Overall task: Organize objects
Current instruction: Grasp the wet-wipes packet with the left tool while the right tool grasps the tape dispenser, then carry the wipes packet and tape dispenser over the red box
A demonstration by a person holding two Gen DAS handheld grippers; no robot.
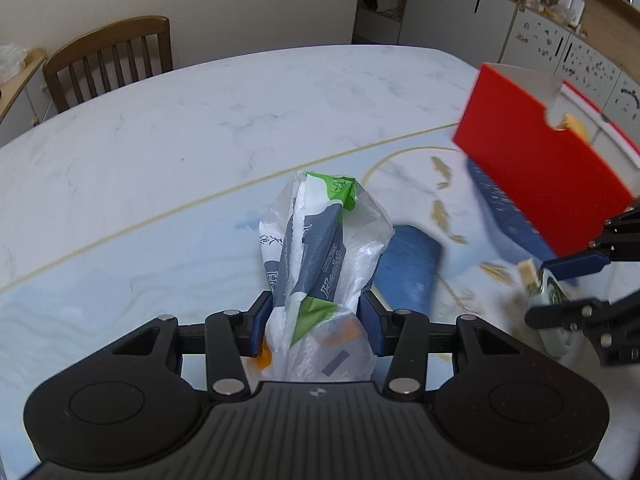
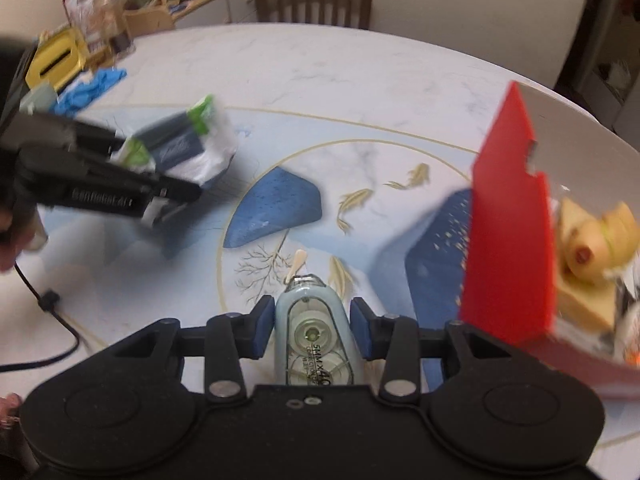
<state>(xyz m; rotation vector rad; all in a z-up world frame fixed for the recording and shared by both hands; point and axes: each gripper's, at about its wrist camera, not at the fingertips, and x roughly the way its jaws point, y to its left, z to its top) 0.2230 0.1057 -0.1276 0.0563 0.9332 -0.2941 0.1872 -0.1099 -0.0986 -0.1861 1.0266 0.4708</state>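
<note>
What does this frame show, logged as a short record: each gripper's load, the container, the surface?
left gripper: shut on plastic packet, green, grey and white, held above the table
right gripper: shut on correction tape, pale blue dispenser
container: red box, open, to the right, yellow items inside
surface: marble table with blue and gold fish design
image quality: motion blur in both views

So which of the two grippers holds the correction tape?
The right gripper: a pale blue correction tape sits between its fingers. The left gripper holds a plastic packet.
</note>
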